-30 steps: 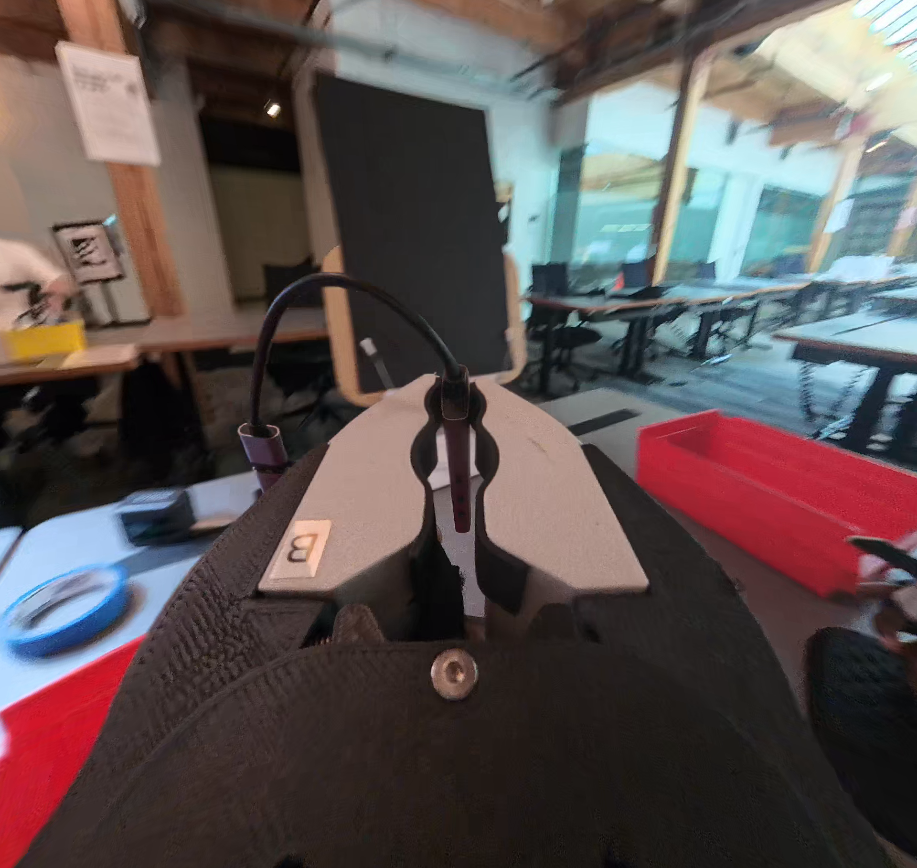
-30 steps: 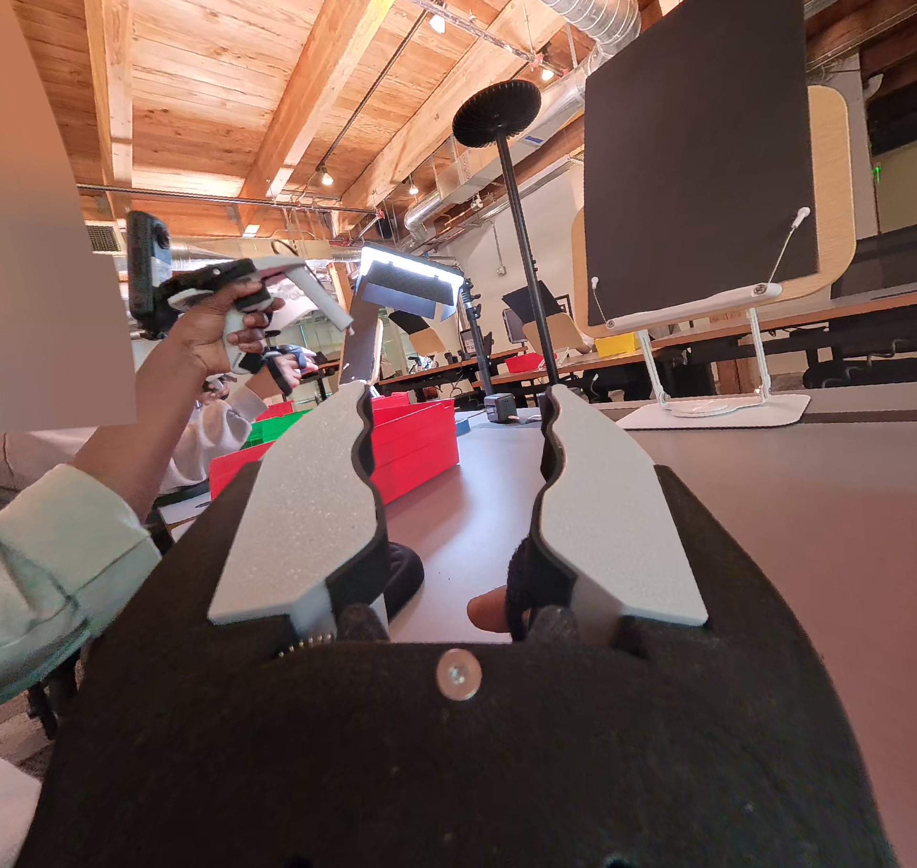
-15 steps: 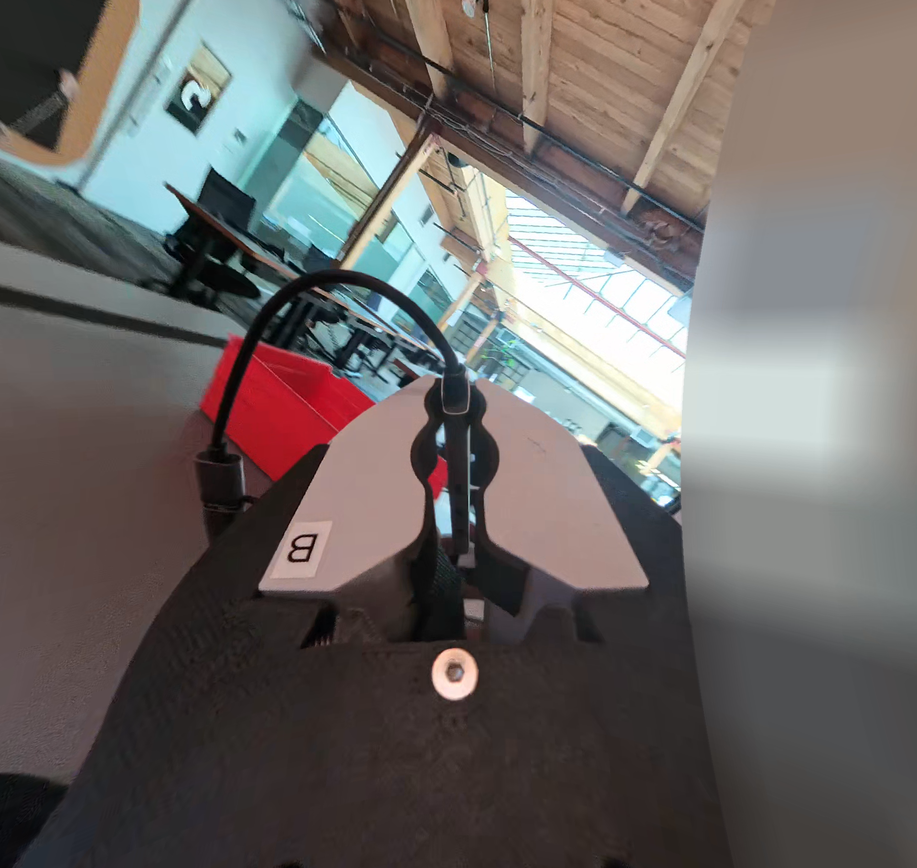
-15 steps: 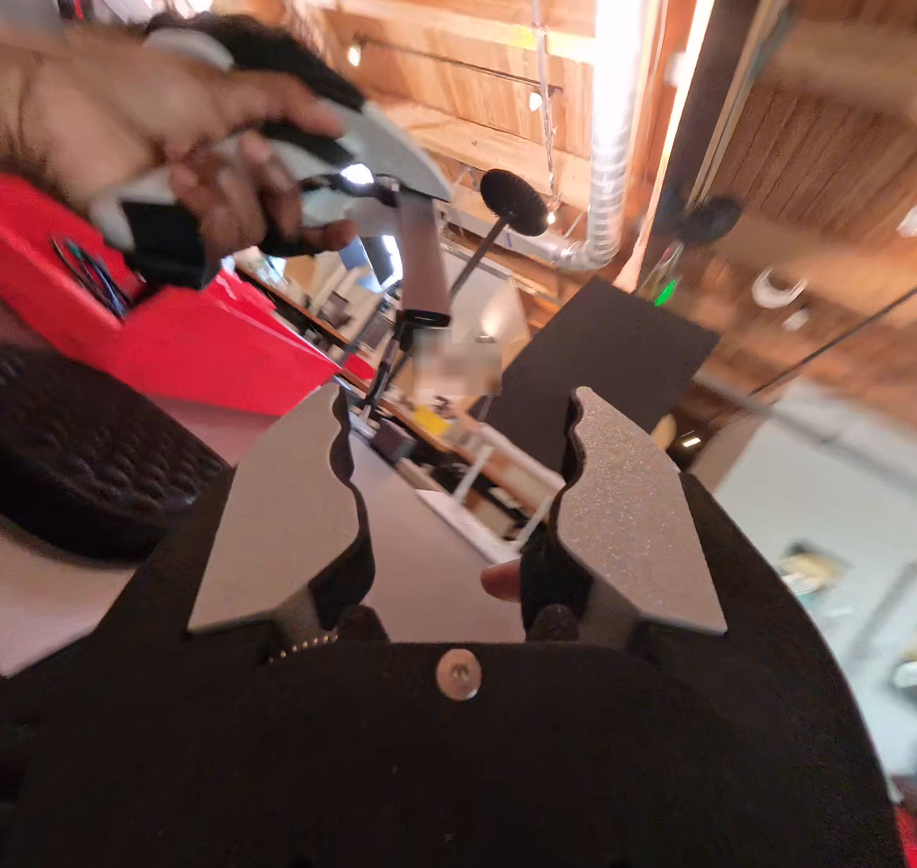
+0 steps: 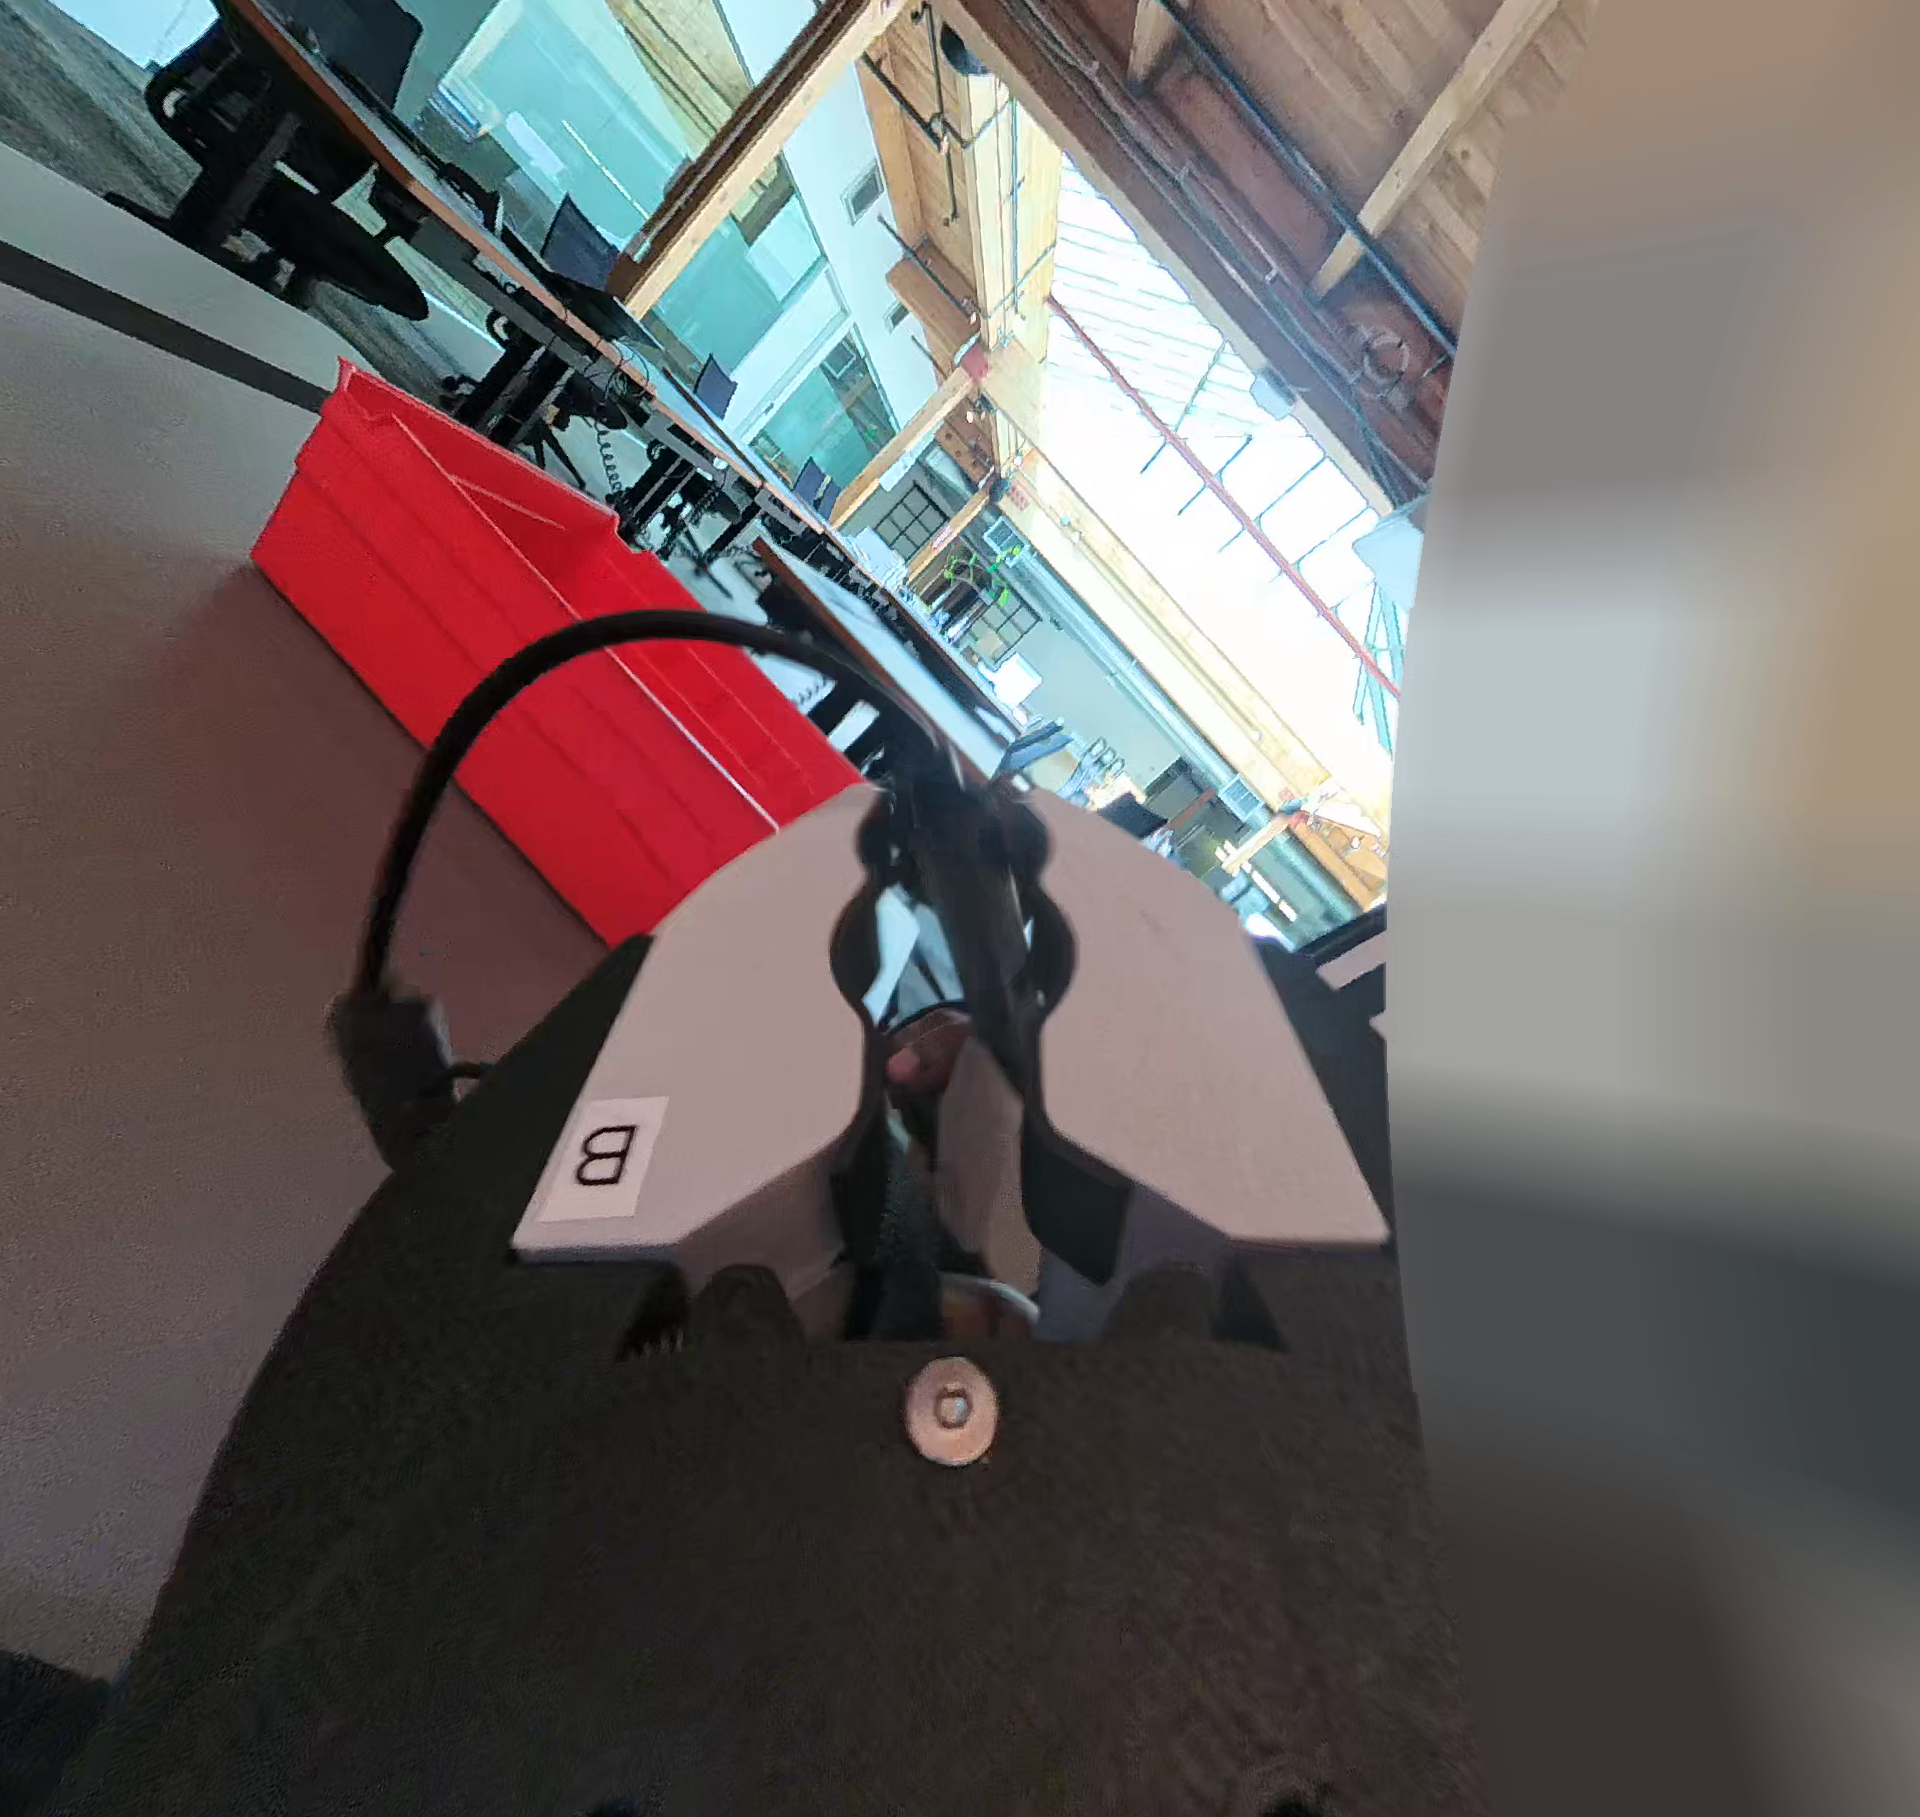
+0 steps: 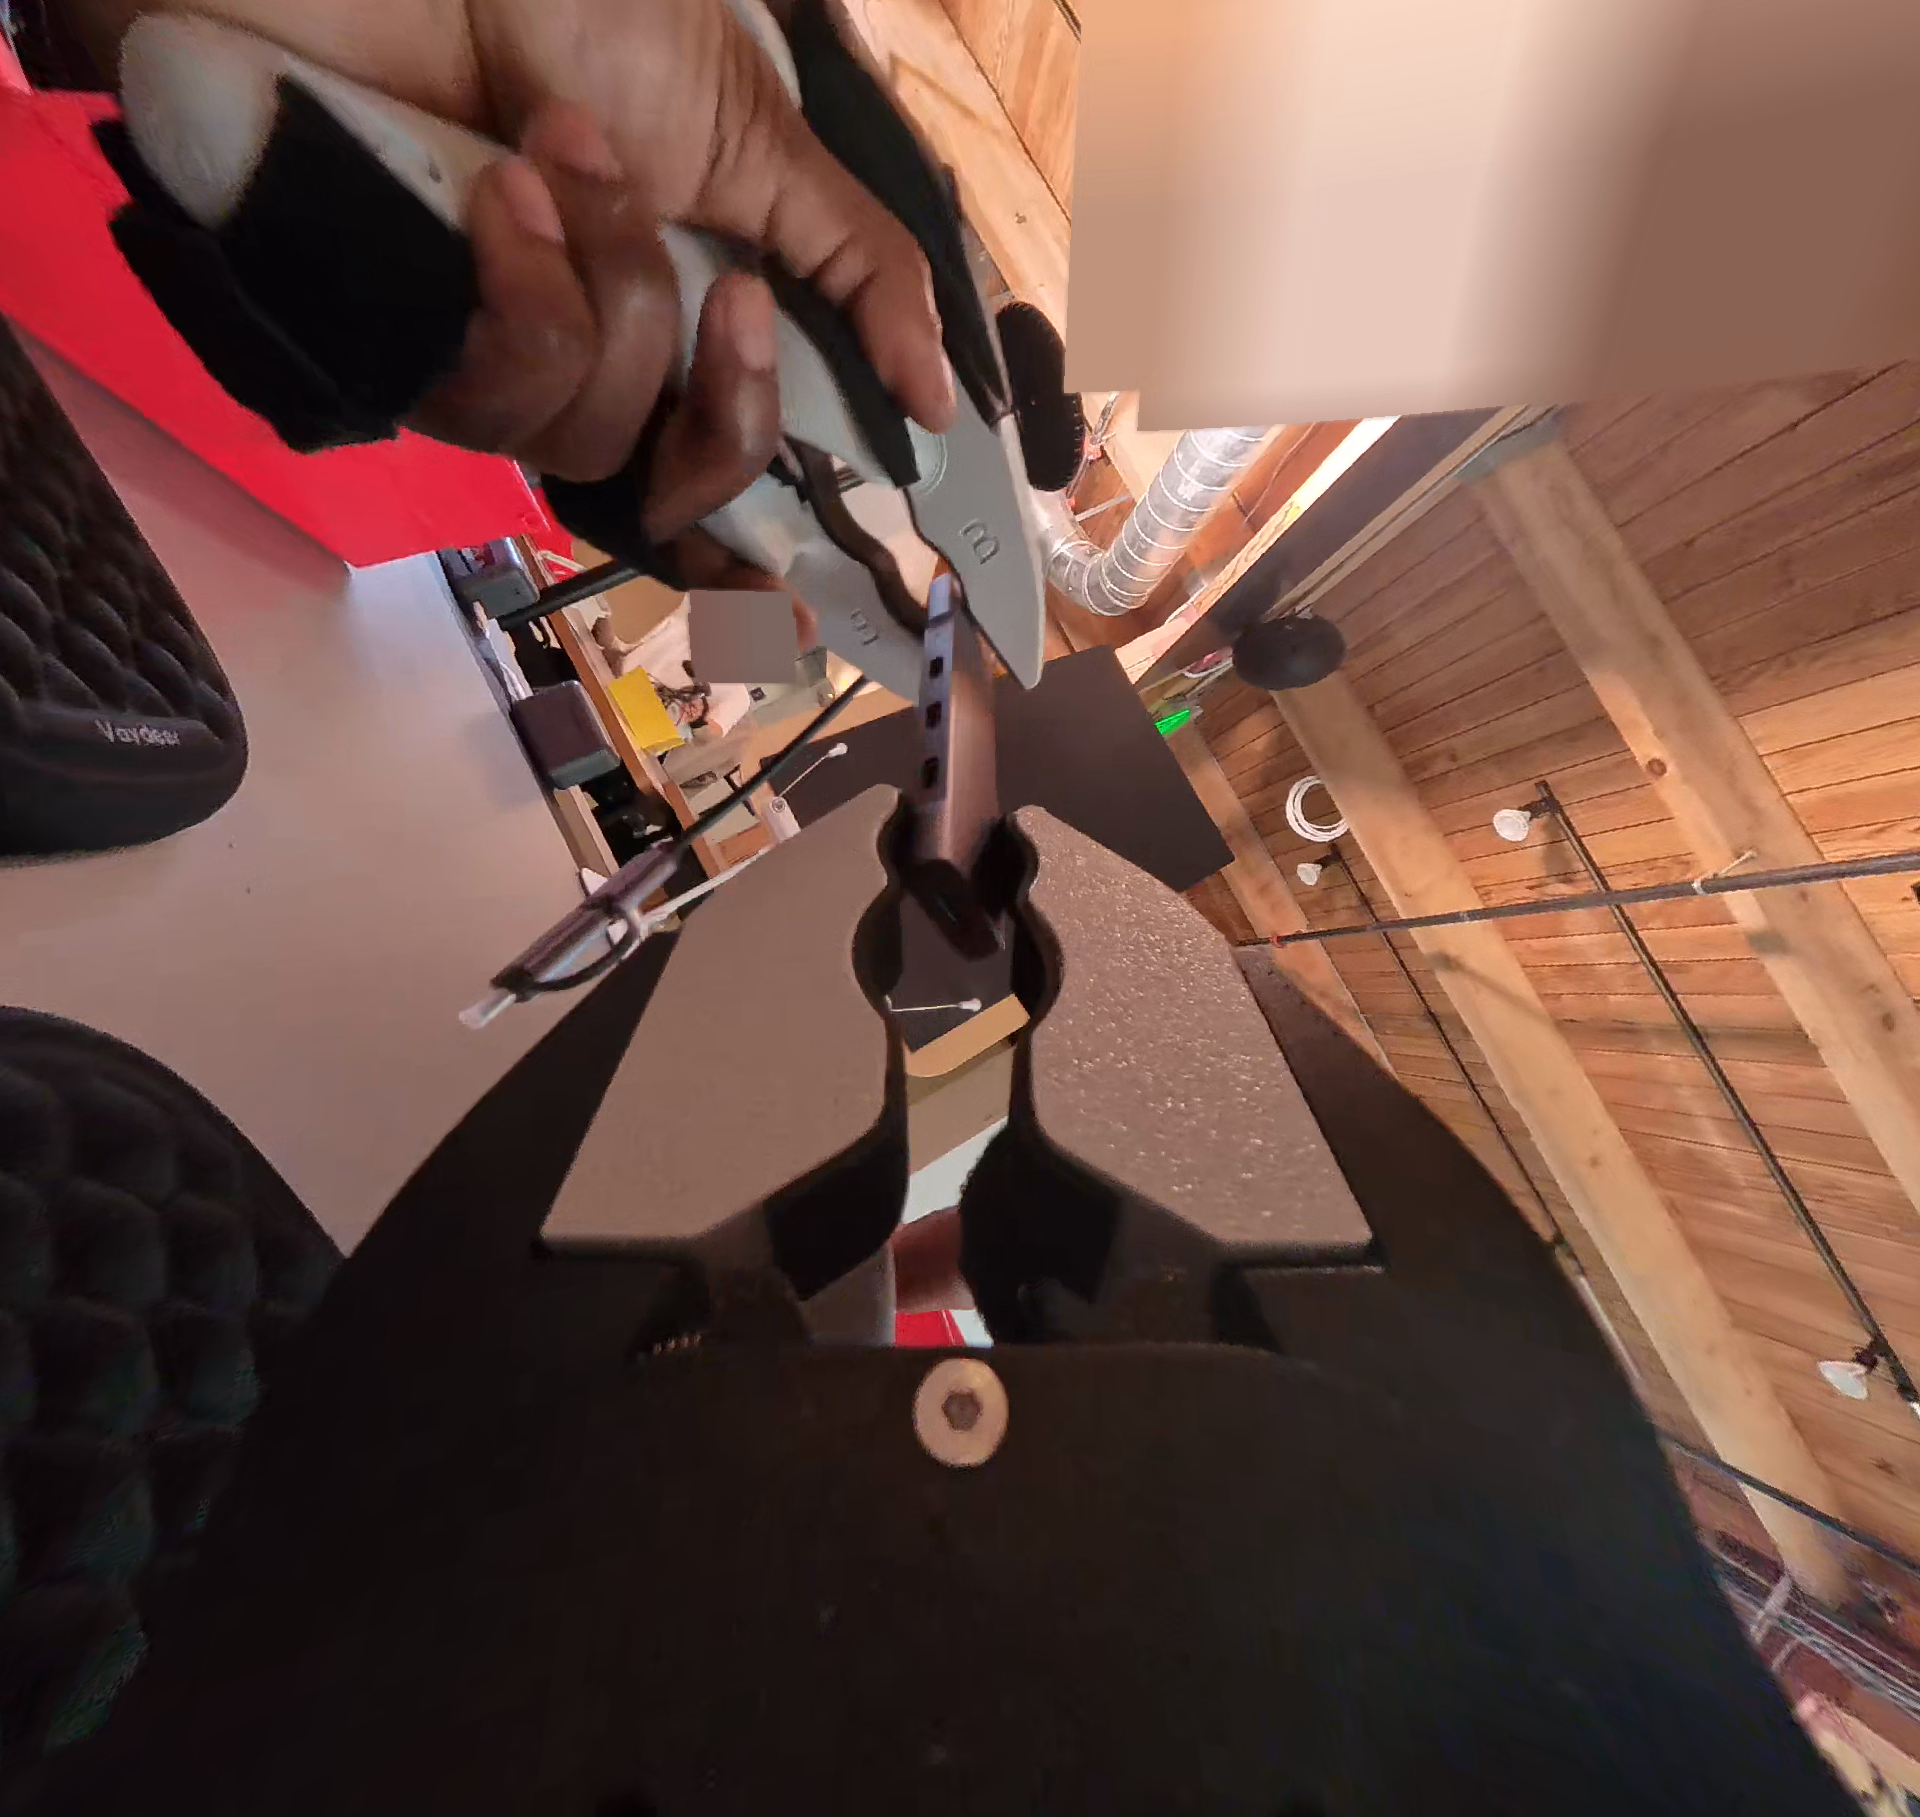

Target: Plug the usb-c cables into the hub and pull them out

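The slim purple-brown hub (image 6: 951,728) hangs in the air between both grippers. My right gripper (image 6: 951,832) is shut on its near end. In the right wrist view, the left gripper (image 6: 961,661), held in a person's hand (image 6: 623,209), has its fingers around the hub's far end. In the left wrist view the left gripper (image 5: 951,811) has its jaws a little apart, with the blurred hub (image 5: 971,936) loose between them. The hub's black cable (image 5: 582,655) arcs left to a hanging plug (image 5: 390,1040). No separate usb-c cables are in view.
A red bin (image 5: 499,624) stands on the grey table (image 5: 156,728). Black padded rests (image 6: 94,676) lie at the left of the right wrist view. A black board on a stand (image 6: 1091,759) is behind the hub. Both cameras tilt up toward the wooden ceiling.
Both grippers tilted upward and came together. My right gripper, open before, has shut on the hub's free end. The left jaws, clamped on the hub before, have widened a little.
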The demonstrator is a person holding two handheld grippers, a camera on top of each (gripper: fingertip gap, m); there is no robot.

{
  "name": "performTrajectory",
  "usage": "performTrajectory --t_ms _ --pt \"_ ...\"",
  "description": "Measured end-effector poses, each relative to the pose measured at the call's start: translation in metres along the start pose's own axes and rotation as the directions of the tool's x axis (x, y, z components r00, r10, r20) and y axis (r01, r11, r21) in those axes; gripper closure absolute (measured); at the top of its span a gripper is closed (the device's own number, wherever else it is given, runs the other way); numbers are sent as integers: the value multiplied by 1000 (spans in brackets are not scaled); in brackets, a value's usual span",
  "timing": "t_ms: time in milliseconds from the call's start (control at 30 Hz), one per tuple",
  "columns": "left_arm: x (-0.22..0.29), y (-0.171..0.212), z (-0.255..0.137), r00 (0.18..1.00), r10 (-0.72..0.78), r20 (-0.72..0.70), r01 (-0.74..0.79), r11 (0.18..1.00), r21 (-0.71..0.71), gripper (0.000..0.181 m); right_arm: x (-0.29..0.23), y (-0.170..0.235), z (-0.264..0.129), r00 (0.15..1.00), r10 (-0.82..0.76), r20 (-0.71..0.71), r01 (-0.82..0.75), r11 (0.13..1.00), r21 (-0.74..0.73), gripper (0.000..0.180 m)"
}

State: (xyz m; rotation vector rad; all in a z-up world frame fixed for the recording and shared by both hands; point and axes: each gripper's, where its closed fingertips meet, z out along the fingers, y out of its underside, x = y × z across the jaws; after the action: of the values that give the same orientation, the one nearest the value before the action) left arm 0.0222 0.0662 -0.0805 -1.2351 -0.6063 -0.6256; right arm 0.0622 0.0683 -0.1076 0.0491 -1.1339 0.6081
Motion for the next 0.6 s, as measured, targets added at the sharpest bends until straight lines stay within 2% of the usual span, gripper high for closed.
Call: performTrajectory --t_ms 33,100,200,267,333,433,500,533,600 --pt "0 2 0 1000 29 -4 -29 999 -28 152 4 2 0 1000 19 -11 -19 1000 -13 172" --pt "-4 10 -1 997 81 10 -79 991 -103 131 14 12 0 998 55 -32 -57 996 -66 172" --pt "-8 14 -9 975 217 49 -205 962 -179 123 27 28 -3 997 43 -66 -51 992 -118 172" --pt "-11 -1 -20 917 378 127 -361 922 -140 122 32 38 -5 996 -20 -92 5 987 -161 171" --pt "-9 -23 -36 816 529 233 -526 847 -78 124 32 48 -6 992 -90 -92 69 976 -208 171" --pt "-3 -50 -64 630 670 393 -708 703 -63 127 15 72 -6 984 -175 -16 161 935 -317 171" --pt "2 -58 -78 537 717 445 -775 628 -77 130 0 86 -8 976 -211 50 214 906 -364 171" --pt "4 -59 -82 507 734 452 -794 601 -87 132 -13 92 -9 972 -202 120 233 896 -377 171" --pt "5 -58 -89 471 756 455 -811 574 -114 134 -48 98 -17 929 -108 354 244 897 -367 171"
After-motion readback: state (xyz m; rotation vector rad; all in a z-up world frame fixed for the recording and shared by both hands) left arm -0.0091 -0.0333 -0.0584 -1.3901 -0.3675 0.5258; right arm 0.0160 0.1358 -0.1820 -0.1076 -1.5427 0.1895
